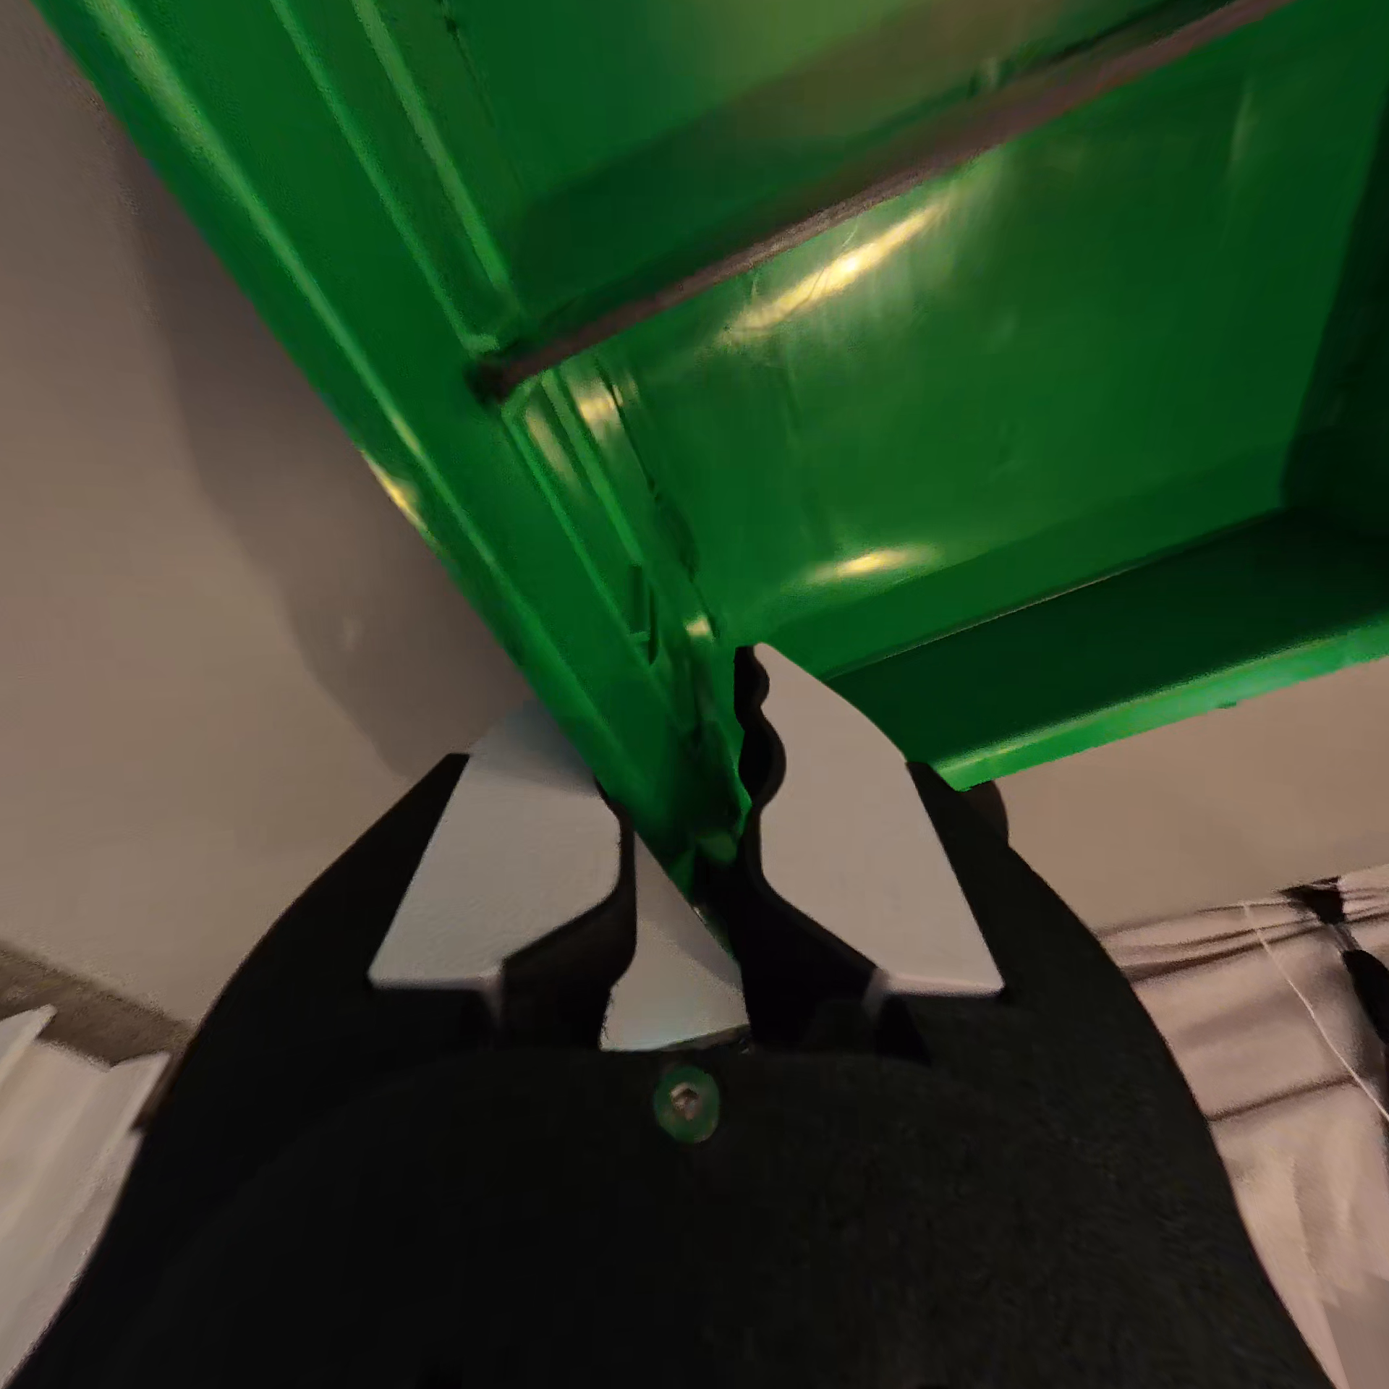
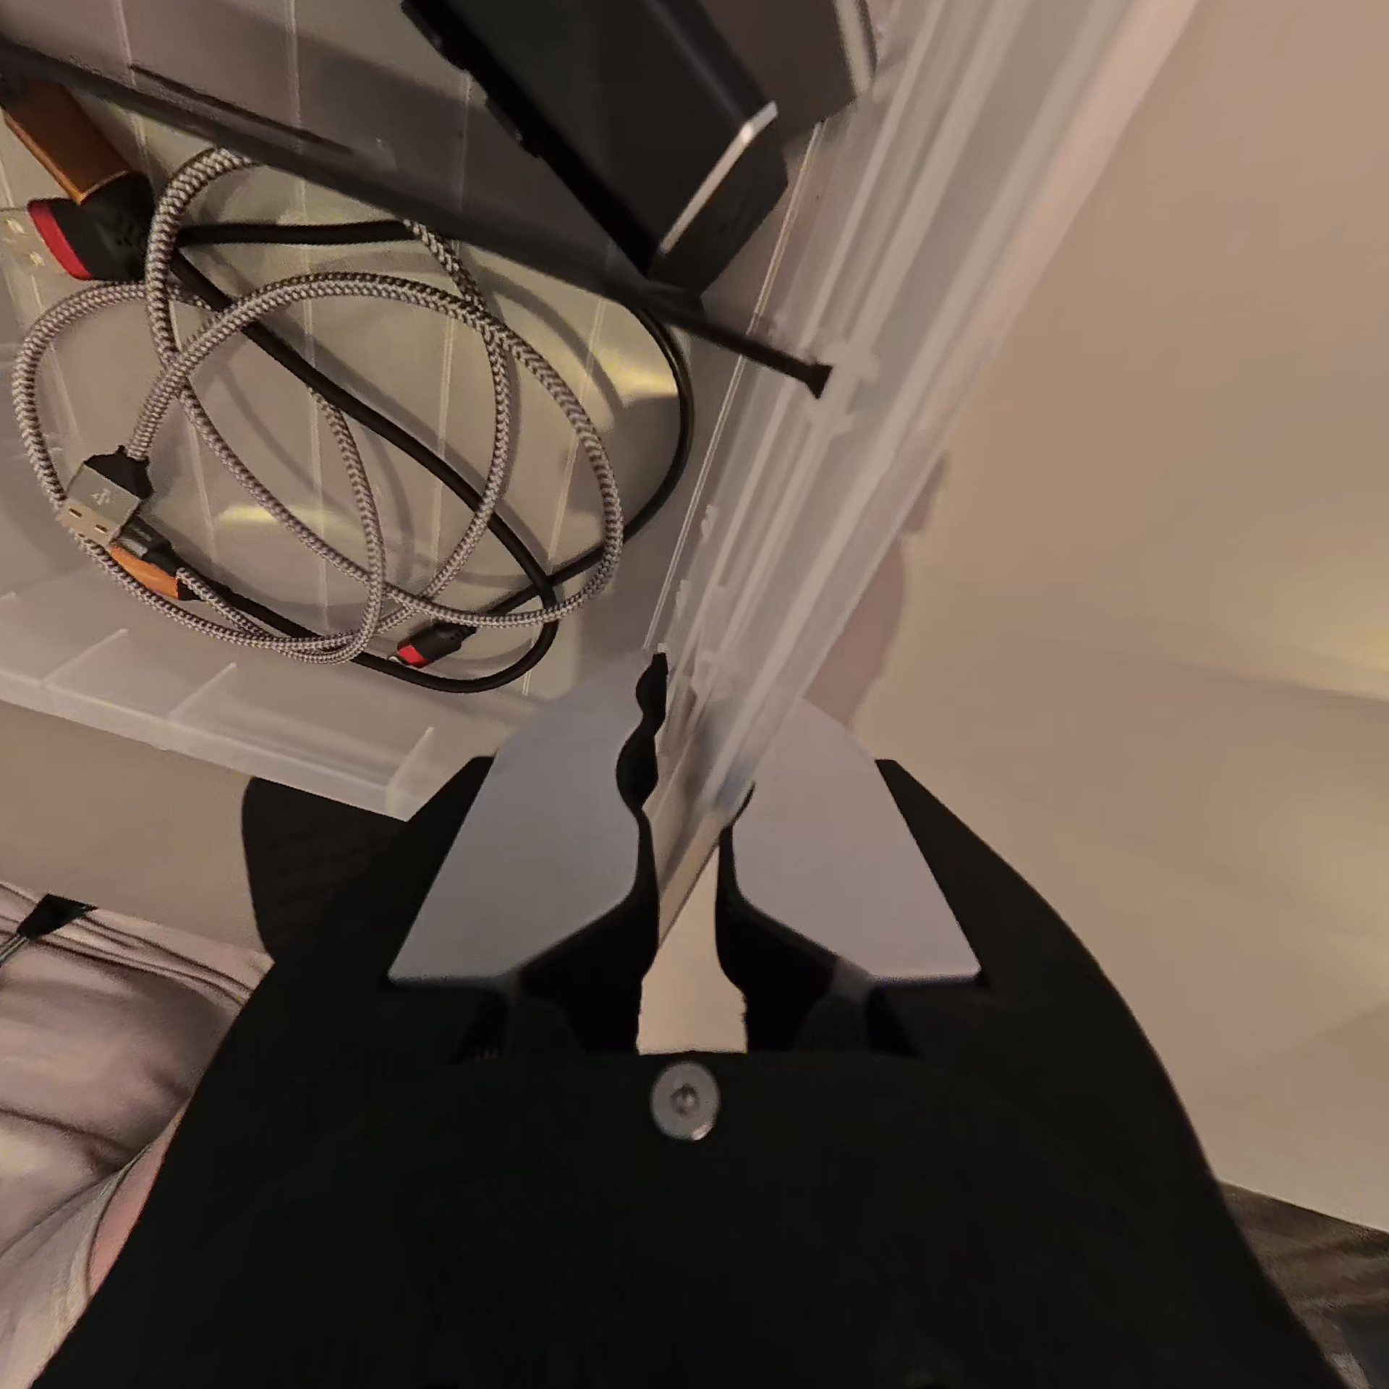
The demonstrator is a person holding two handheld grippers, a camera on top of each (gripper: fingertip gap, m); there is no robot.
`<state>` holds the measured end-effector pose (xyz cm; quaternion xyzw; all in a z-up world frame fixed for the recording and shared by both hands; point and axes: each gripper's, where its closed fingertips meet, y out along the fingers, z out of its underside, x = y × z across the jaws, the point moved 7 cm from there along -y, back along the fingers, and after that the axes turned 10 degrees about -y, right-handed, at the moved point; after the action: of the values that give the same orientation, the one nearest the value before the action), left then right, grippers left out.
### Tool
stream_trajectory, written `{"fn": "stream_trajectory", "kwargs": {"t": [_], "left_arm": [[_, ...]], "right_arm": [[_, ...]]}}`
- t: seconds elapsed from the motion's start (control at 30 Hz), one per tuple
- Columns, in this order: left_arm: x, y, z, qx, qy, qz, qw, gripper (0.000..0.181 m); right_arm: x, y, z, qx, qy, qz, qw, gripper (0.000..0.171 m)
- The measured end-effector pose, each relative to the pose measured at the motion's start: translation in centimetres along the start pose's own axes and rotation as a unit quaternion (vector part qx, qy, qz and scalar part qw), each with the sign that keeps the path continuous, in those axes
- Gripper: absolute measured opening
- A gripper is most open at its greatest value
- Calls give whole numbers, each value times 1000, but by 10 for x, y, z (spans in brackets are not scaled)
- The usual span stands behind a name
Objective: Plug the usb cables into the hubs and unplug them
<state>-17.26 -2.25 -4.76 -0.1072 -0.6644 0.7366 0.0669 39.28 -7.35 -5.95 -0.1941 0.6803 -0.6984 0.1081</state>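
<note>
In the left wrist view my left gripper point(image 1: 699, 751) is shut on the side wall of a green plastic bin point(image 1: 902, 413) near its corner. The bin has a divider and looks empty. In the right wrist view my right gripper point(image 2: 699, 736) is shut on the right wall of a clear plastic bin point(image 2: 812, 421). Inside lie a coiled grey braided USB cable point(image 2: 338, 451) with a grey plug point(image 2: 101, 503), a black cable point(image 2: 526, 556), a red-and-black plug point(image 2: 75, 240) and a black hub point(image 2: 624, 120) at the top.
Both bins sit over a pale beige surface point(image 2: 1127, 676). A thin black strip point(image 2: 751, 346) pokes through the clear bin's wall. Grey fabric shows at the lower right of the left wrist view point(image 1: 1240, 1052) and the lower left of the right wrist view point(image 2: 90, 1052). The gap from one gripper's tips to the other's is roughly 55 centimetres.
</note>
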Motion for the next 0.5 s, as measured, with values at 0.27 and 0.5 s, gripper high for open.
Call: {"fn": "stream_trajectory", "kwargs": {"t": [0.27, 0.5], "left_arm": [[-36, 3, 6, 42, 68, -53, 995, 45], [-33, -11, 11, 28, 52, 53, 997, 33]], "right_arm": [[51, 4, -25, 83, -25, -6, 996, 20], [54, -49, -31, -33, -25, 102, 994, 21]]}}
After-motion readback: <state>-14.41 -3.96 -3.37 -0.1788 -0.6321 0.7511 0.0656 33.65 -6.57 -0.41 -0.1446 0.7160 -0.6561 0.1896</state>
